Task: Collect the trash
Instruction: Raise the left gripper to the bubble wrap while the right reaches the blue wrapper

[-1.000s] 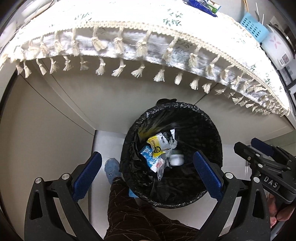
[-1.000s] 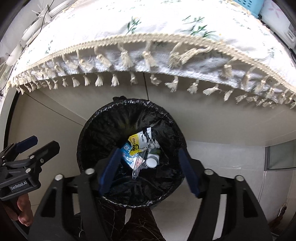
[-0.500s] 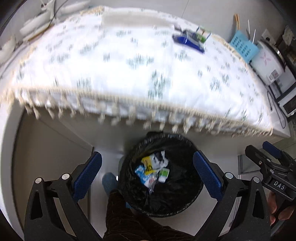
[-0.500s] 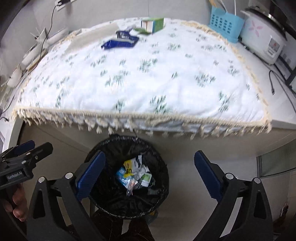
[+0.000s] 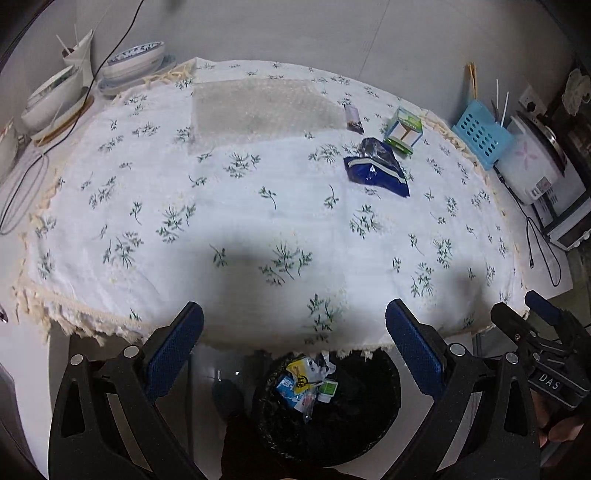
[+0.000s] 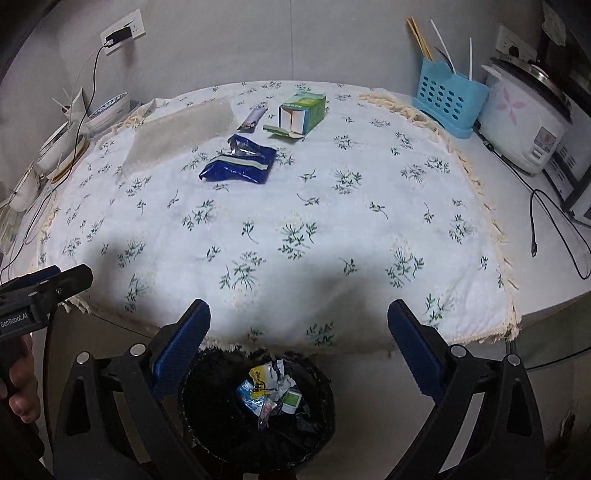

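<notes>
At upper left of the right view alone, a socket (image 6: 122,32); both empty grippers (image 5: 294,345) (image 6: 299,341), jaws apart, now face tablecloth (image 5: 240,206) instead of bin (image 6: 221,424).

**Off to the sides of the table**

I see a white tablecloth (image 6: 332,206) with green sprigs and a fringed edge. At its far right stands a blue perforated utensil holder (image 6: 447,101) with chopsticks in it, just beside a white rice cooker (image 6: 524,122). Far left, I make out stacked bowls (image 5: 129,61). A wall socket (image 6: 123,33) carries a plugged-in black cable.
</notes>
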`<action>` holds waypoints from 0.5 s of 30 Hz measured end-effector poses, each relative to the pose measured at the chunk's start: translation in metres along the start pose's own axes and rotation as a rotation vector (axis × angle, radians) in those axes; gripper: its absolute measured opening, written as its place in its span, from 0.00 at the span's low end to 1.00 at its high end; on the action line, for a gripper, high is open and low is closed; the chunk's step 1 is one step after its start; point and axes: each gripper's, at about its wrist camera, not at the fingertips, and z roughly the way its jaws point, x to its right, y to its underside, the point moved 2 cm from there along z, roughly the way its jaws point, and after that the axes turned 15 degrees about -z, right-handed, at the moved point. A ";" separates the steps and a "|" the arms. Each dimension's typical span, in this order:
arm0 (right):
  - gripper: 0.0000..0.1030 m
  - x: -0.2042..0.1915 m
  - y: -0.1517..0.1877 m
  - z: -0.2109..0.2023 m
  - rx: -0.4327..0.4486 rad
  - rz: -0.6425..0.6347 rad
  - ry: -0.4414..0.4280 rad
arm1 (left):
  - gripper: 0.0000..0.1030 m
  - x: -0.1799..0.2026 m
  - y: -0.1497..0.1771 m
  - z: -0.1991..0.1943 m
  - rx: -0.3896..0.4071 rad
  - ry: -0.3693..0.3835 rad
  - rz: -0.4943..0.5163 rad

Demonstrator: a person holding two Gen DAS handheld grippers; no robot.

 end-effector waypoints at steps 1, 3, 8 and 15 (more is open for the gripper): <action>0.90 0.001 -0.006 0.002 0.001 0.001 0.001 | 0.94 -0.001 -0.008 0.001 0.000 -0.001 0.000; 0.90 0.002 -0.018 0.006 0.001 0.006 0.002 | 0.94 -0.002 -0.025 0.004 0.001 -0.003 0.004; 0.90 0.002 -0.048 0.020 -0.004 0.004 0.008 | 0.94 -0.006 -0.067 0.016 0.002 -0.013 0.010; 0.90 -0.004 -0.092 0.047 -0.026 -0.001 0.005 | 0.94 -0.016 -0.124 0.051 -0.034 -0.029 -0.003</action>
